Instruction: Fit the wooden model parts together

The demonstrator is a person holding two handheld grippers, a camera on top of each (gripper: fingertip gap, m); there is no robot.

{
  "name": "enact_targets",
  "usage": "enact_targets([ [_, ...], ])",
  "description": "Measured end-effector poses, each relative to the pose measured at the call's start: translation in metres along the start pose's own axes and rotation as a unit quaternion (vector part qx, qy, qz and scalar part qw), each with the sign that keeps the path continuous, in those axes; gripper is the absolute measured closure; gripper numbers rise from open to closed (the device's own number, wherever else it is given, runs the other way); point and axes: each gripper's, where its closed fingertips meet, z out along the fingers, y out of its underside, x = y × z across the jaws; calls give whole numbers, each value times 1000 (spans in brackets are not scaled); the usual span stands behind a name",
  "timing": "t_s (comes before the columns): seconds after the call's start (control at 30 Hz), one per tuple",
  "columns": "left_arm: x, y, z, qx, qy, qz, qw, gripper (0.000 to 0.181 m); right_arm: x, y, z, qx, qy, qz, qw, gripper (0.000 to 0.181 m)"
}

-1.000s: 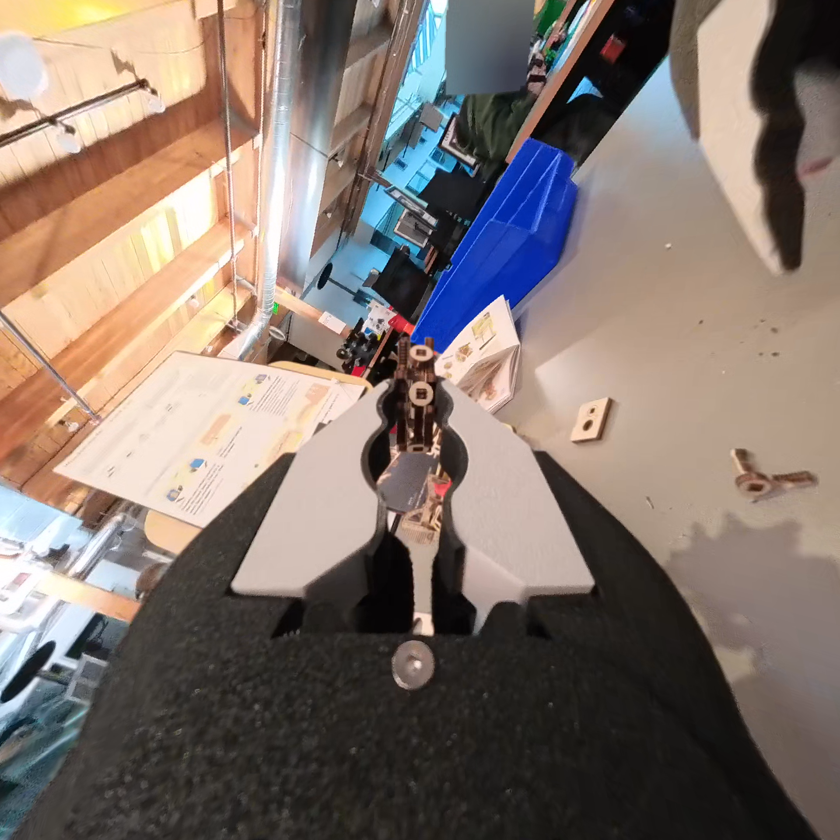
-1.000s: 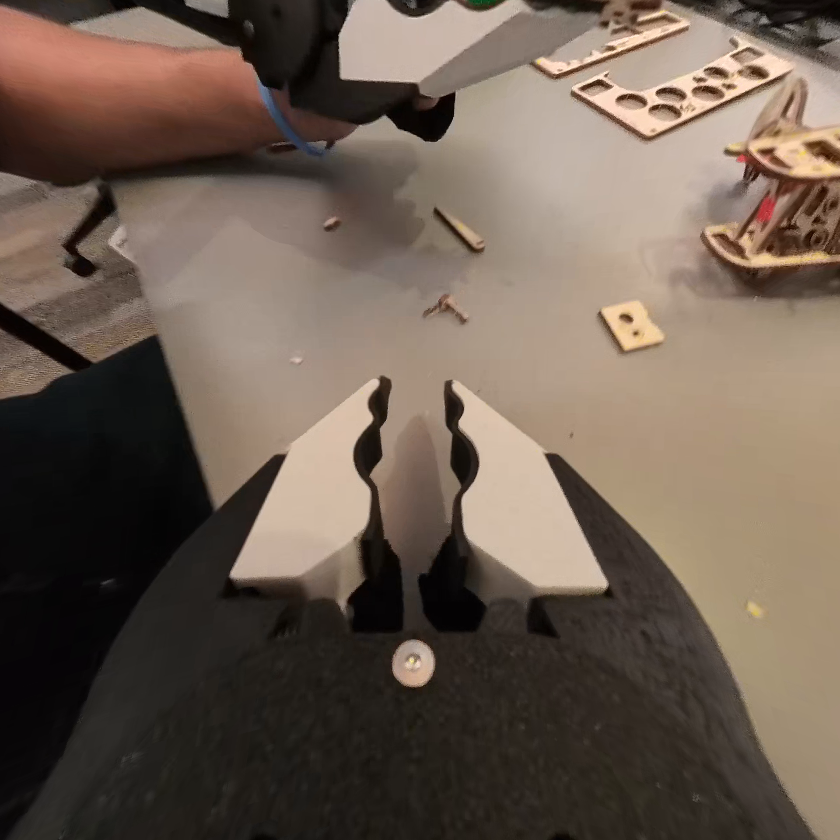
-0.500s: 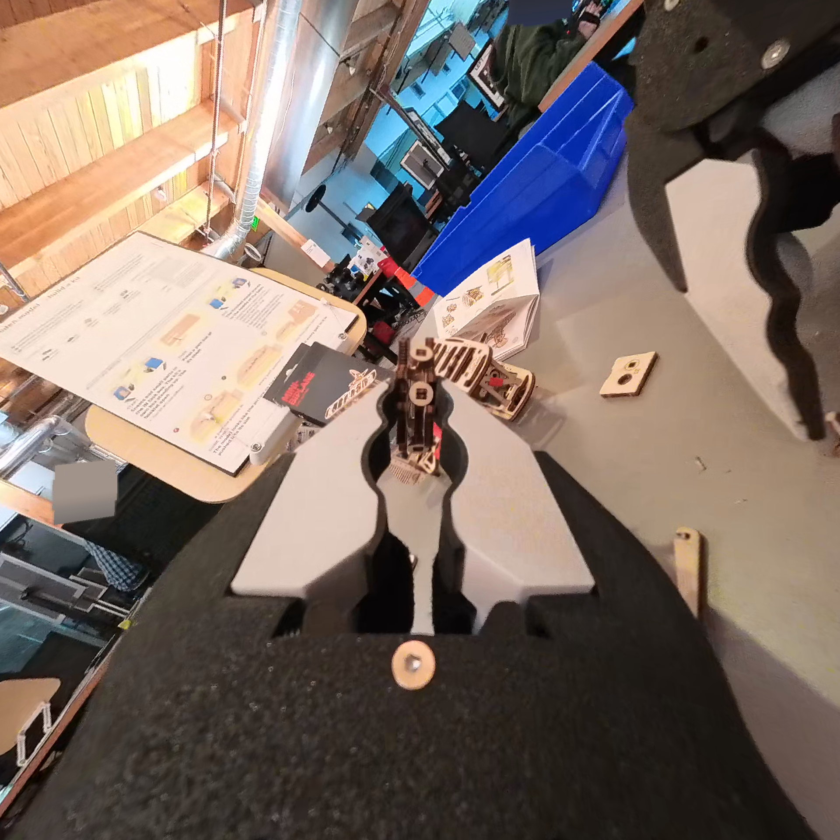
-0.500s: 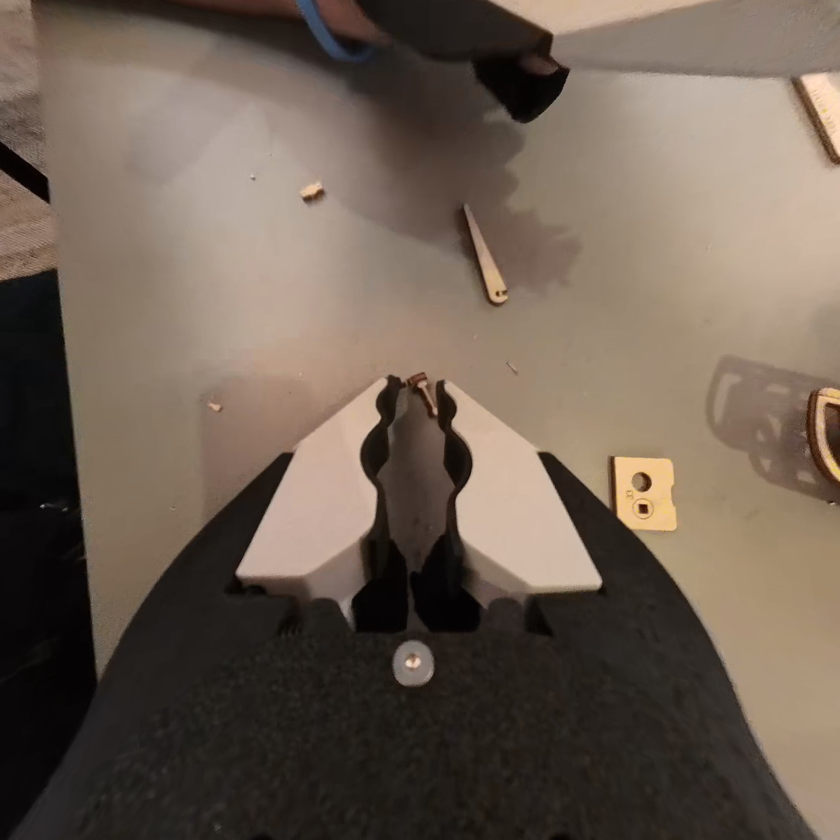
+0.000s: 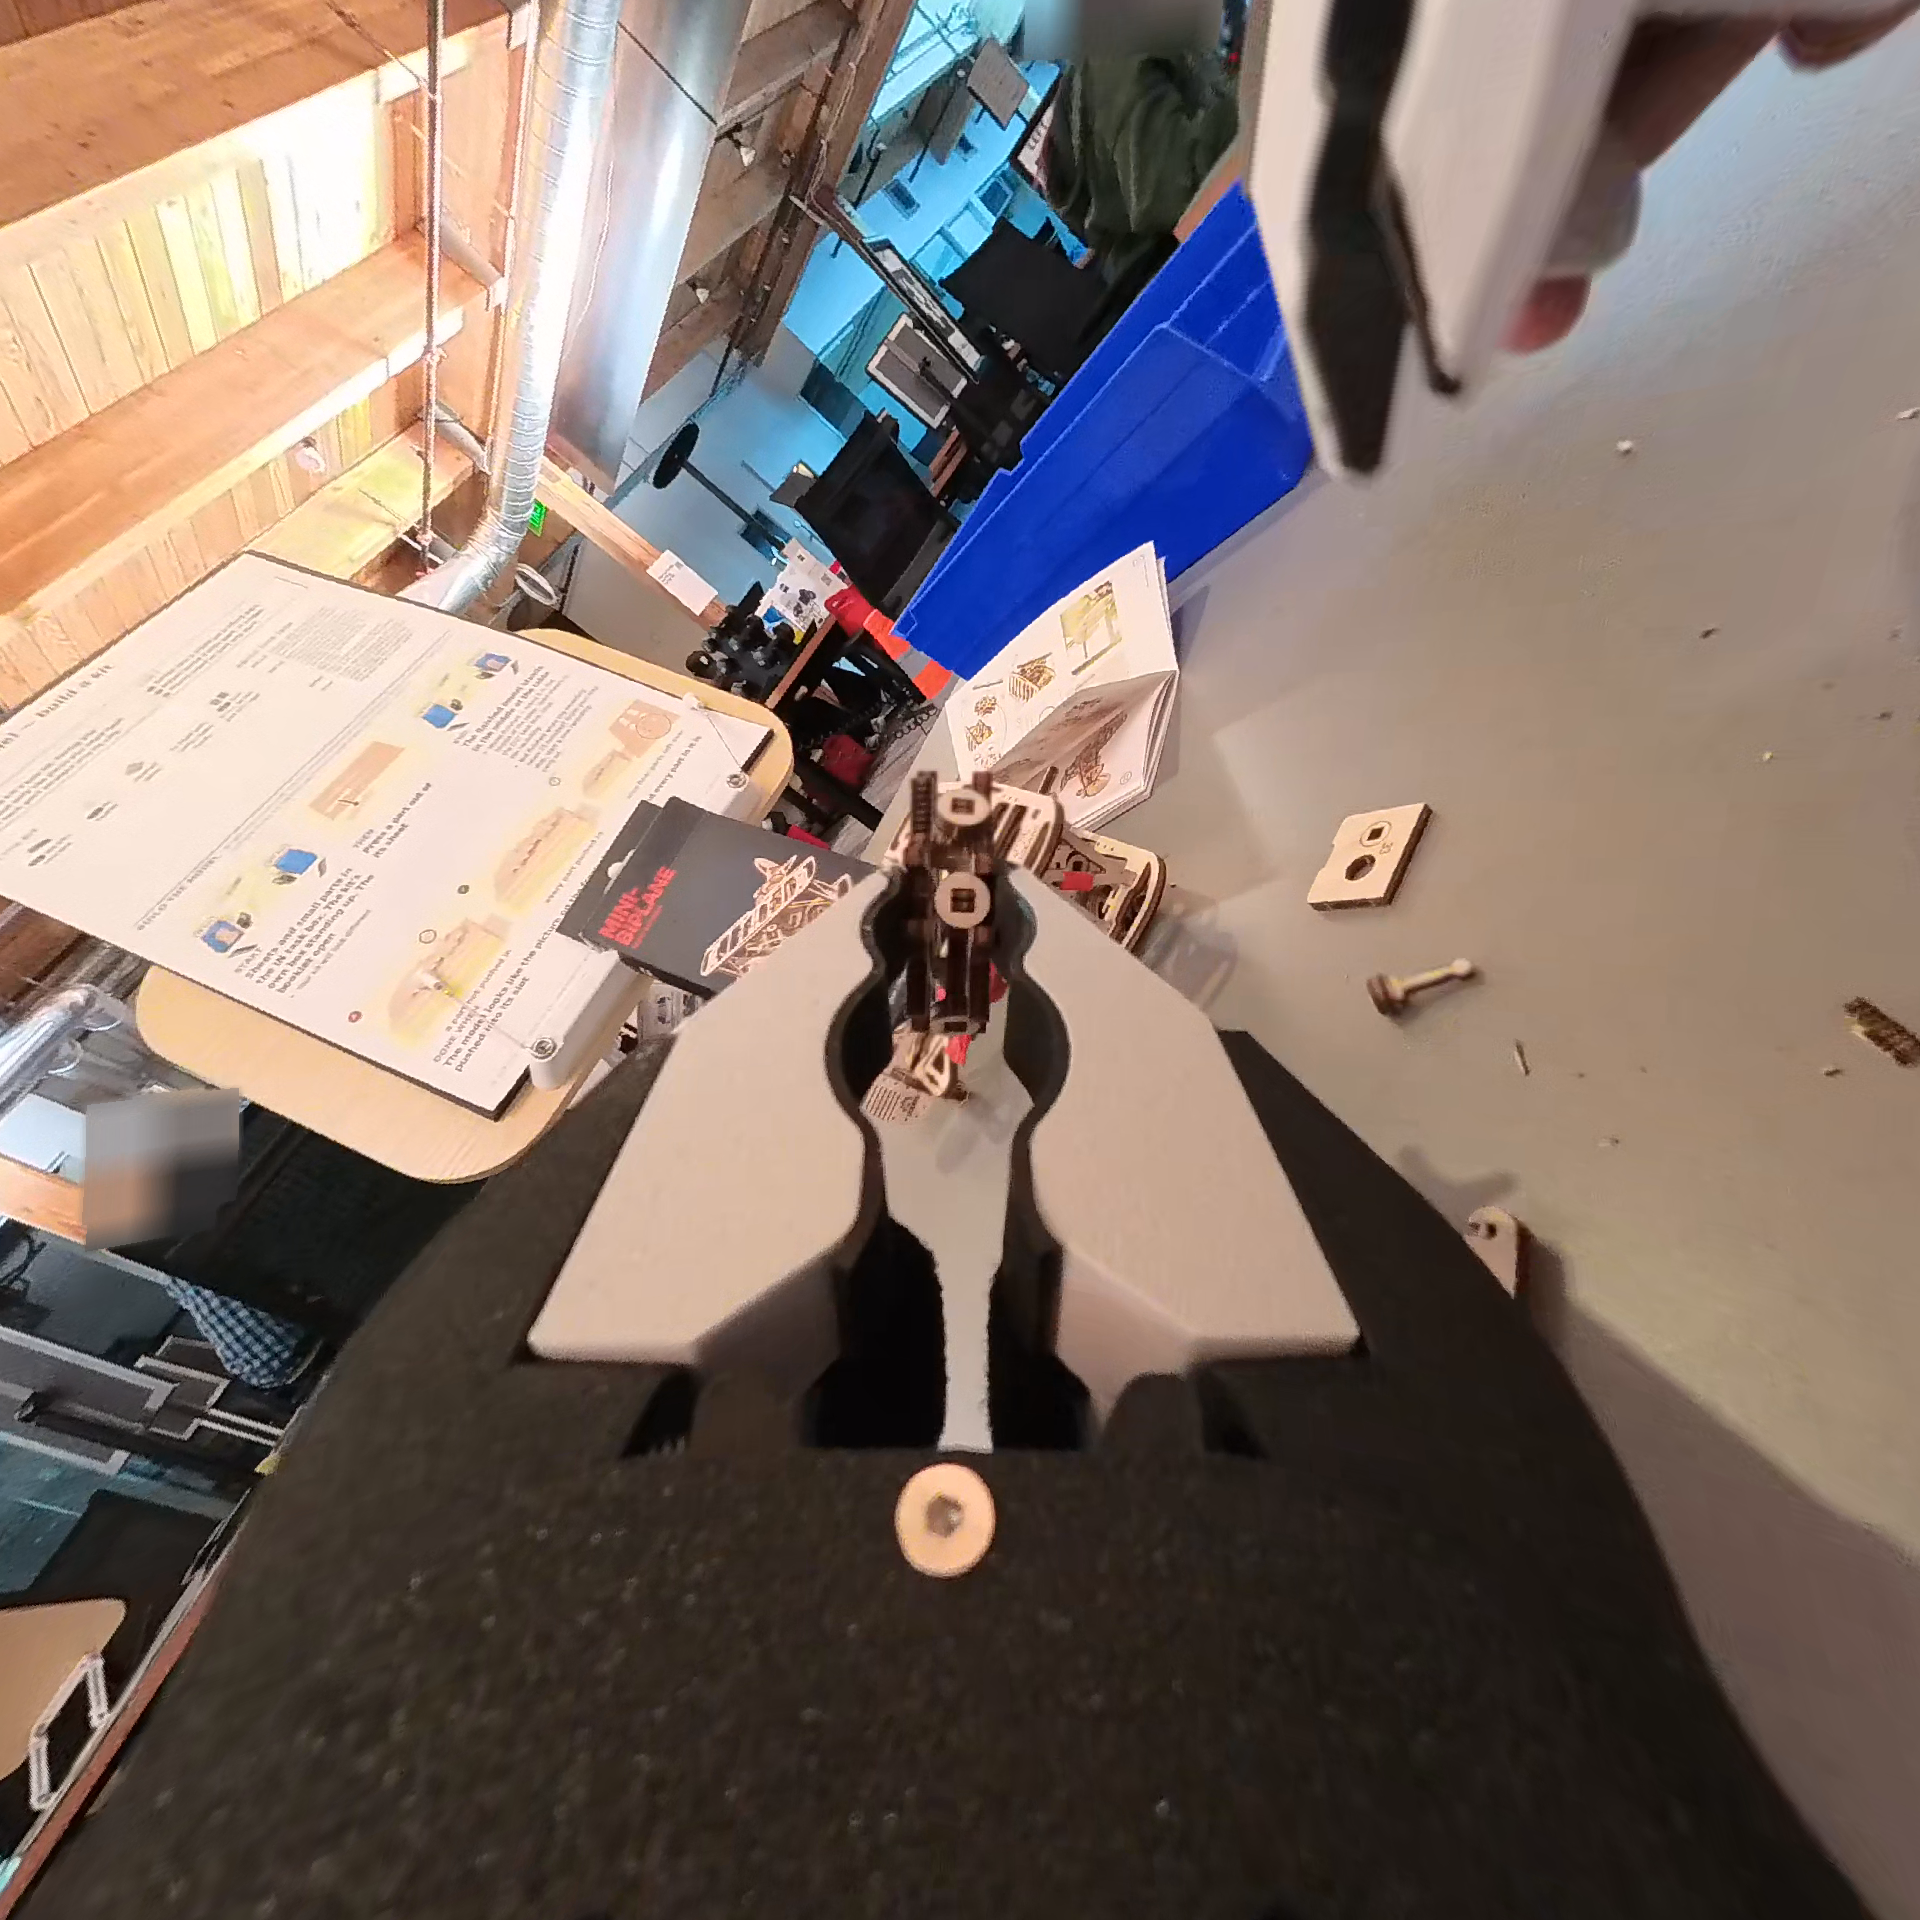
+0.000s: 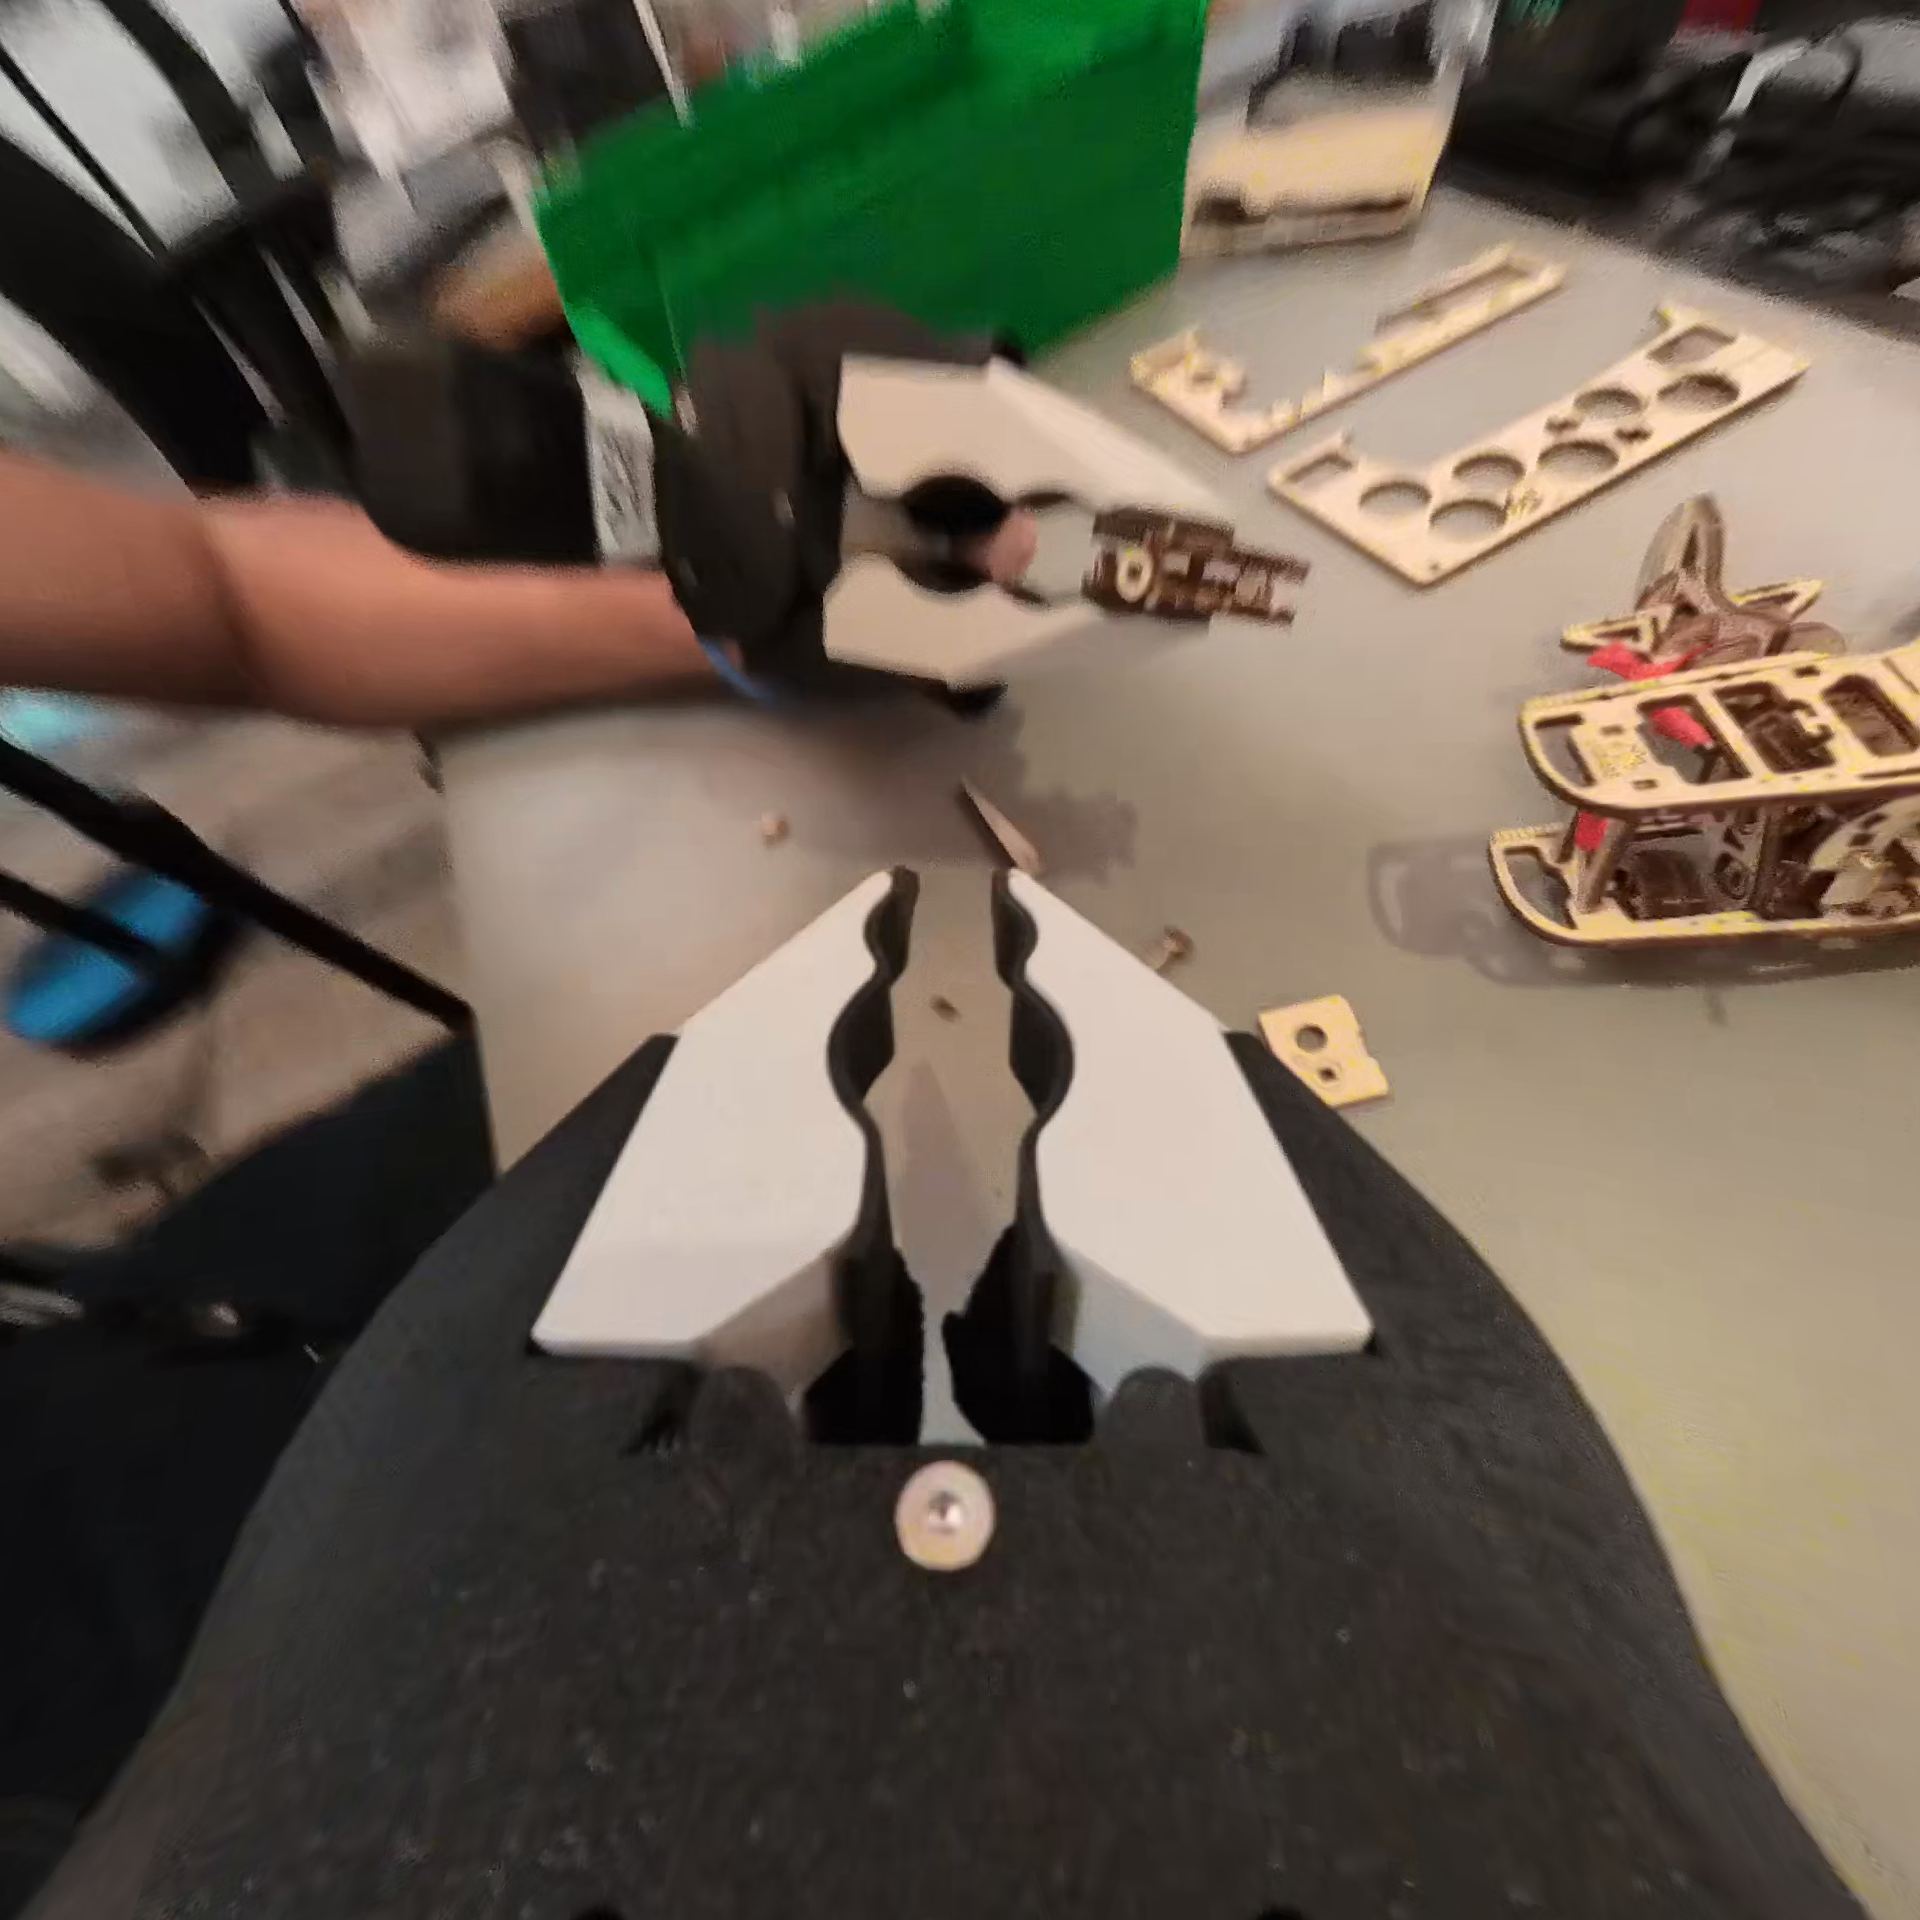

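Observation:
My left gripper [image 5: 951,894] is shut on a small dark wooden sub-assembly [image 5: 961,816] with round discs, held above the grey table [image 5: 1662,727]. The right wrist view shows the same grasp [image 6: 1184,582] from the side. My right gripper [image 6: 953,883] is open with nothing between its fingers, raised over the table. It also shows at the top right of the left wrist view [image 5: 1361,260]. A small wooden pin [image 6: 1174,945] lies on the table just right of its fingertips, also seen in the left wrist view [image 5: 1418,982]. A partly built wooden biplane [image 6: 1714,821] stands at the right.
A square wooden plate with two holes [image 6: 1325,1049] and a thin stick [image 6: 997,826] lie near my right gripper. Punched-out wooden sheets [image 6: 1538,457] lie at the back, by a green bag [image 6: 883,187]. A booklet [image 5: 1081,696], blue bins [image 5: 1122,457] and a black box [image 5: 717,904] are beyond. Some 9 centimetres of space lies between my two pairs of fingers.
My right gripper dipped to the small pin, narrowed its jaws, then rose and tilted up without it; the pin stays on the table. My left gripper kept its sub-assembly and swung lower.

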Motion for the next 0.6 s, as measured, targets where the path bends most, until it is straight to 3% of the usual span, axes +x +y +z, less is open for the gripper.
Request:
enact_targets([
  [0.07,2,-1,0,0,3,4,1000,169,3,-8,-7,46,-2,64,997,158],
  [0.17,4,-5,0,5,5,8,1000,169,0,-14,-17,104,-23,154,982,181],
  [0.27,7,-6,0,6,8,15,1000,169,12,-14,-26,139,29,179,974,181],
  [0.4,8,-8,0,9,8,16,1000,169,2,-35,-39,199,46,136,969,145],
  [0.6,7,-7,0,8,6,18,1000,169,-18,-63,-50,231,29,102,967,116],
])
